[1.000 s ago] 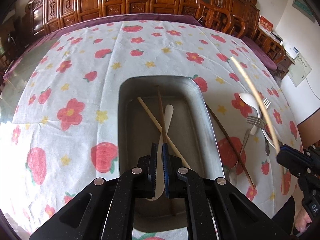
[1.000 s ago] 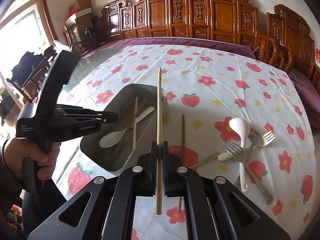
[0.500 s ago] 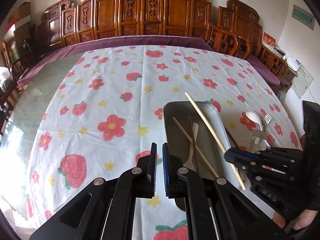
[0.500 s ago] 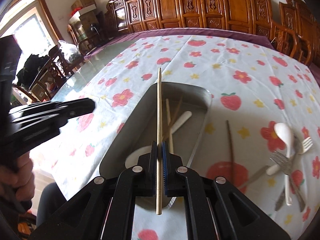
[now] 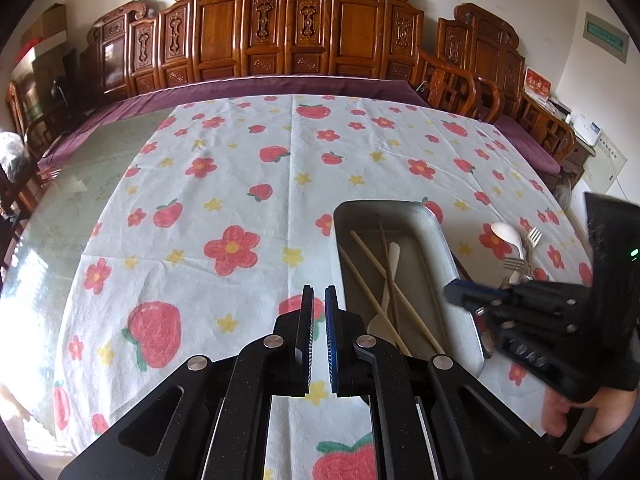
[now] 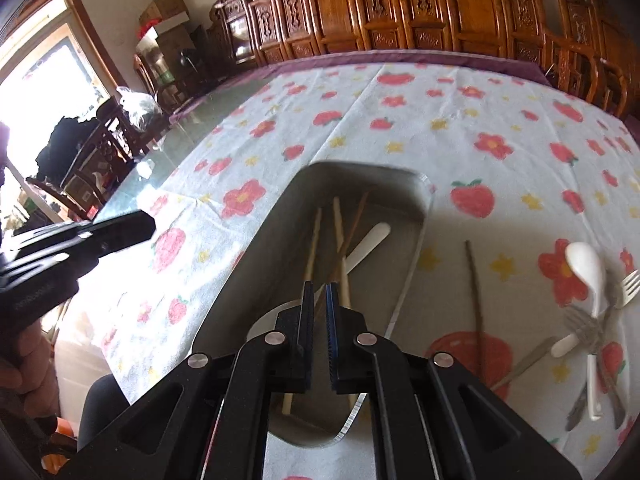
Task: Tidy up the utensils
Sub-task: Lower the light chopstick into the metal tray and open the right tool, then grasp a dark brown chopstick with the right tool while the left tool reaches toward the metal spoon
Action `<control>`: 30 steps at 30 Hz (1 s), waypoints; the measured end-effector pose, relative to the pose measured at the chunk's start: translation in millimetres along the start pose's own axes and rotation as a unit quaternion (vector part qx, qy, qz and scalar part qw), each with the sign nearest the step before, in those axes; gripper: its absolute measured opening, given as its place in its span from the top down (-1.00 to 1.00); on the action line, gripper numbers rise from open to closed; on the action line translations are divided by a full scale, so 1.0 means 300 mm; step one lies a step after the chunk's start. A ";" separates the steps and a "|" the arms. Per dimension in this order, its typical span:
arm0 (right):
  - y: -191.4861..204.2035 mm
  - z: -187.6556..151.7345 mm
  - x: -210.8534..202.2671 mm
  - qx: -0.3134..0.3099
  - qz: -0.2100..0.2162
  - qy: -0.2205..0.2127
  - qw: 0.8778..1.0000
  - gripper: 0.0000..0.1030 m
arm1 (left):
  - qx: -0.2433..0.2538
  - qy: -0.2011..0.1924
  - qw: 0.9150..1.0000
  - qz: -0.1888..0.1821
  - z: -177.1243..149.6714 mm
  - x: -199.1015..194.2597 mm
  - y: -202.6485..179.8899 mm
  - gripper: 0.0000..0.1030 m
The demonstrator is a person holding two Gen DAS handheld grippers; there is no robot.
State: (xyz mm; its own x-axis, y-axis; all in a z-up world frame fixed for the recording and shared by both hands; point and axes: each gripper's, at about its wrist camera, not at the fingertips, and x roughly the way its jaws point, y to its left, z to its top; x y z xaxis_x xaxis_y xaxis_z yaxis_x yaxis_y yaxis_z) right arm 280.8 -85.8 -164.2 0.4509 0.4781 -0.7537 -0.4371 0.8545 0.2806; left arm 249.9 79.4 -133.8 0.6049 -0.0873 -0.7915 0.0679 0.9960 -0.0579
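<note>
A metal tray (image 5: 440, 240) (image 6: 416, 240) on the strawberry tablecloth holds two light chopsticks (image 6: 339, 232), a dark chopstick (image 6: 358, 216) and a white spoon (image 6: 370, 238). My right gripper (image 6: 319, 300) hovers over the tray's near end, its jaws slightly apart and empty. It also shows in the left wrist view (image 5: 456, 290) at the tray's right rim. My left gripper (image 5: 319, 304) hangs above the cloth left of the tray, jaws nearly together, holding nothing. A dark chopstick (image 6: 474, 280), a white spoon (image 6: 586, 272) and forks (image 6: 588, 328) lie on the cloth right of the tray.
Carved wooden chairs (image 5: 280, 32) line the far edge of the table. A bare glass strip of the table (image 5: 60, 200) lies left of the cloth. A knife (image 6: 524, 364) lies among the forks at the right.
My right gripper let go of the light chopstick, which now lies in the tray. My left gripper has drawn back further to the left of the tray.
</note>
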 end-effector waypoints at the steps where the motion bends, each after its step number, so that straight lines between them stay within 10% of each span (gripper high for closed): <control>1: -0.018 -0.003 -0.039 -0.006 -0.009 -0.010 1.000 0.84 | 0.002 -0.002 1.000 -0.001 -0.003 -0.005 -0.008 0.91; 8: -0.158 -0.062 -0.187 -0.033 -0.069 -0.030 0.997 0.53 | 0.024 -0.016 1.000 -0.006 -0.021 -0.039 -0.074 0.83; 21: -0.244 -0.244 -0.072 -0.038 -0.082 0.037 0.995 0.53 | 0.074 -0.034 0.997 -0.013 -0.096 -0.092 -0.213 0.08; 30: -0.261 -0.282 0.004 -0.043 -0.103 0.065 0.992 0.62 | 0.082 -0.029 0.996 -0.018 -0.135 -0.106 -0.256 0.02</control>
State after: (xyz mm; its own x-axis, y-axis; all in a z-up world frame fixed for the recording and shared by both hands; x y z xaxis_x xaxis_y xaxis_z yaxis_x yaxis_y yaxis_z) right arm 249.7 -169.4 -237.3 0.4363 0.2612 -0.8610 -0.4144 0.9077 0.0654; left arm 193.3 6.5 -128.9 0.6441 -0.1293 -0.7540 0.2165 0.9761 0.0176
